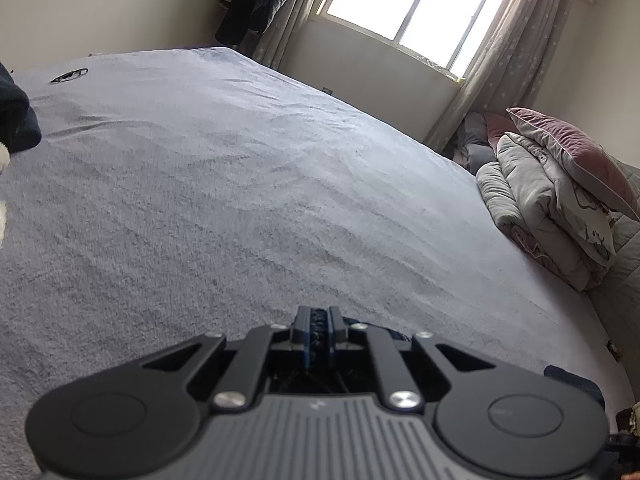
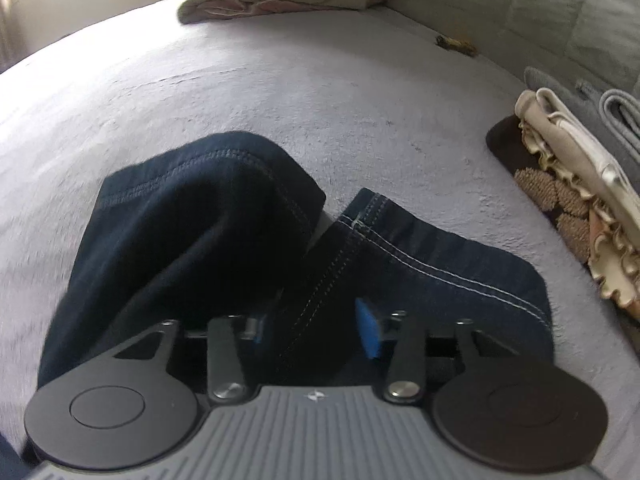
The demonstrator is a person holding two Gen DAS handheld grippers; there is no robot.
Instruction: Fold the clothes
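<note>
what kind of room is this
Most likely a bedroom: a wide bed under a grey cover, a folded duvet with a pink pillow on top, and a curtained window.

Daylight from overexposed window (image 1: 416, 4), fisheye-bent edges, dark corners, blurred right view

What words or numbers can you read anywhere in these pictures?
No words or numbers can be read.
The right gripper body bears only a small star-like mark, no letters.
The left gripper has a faint mark in the same spot, too blurred to read.
The dark jeans show stitching only, no label.
</note>
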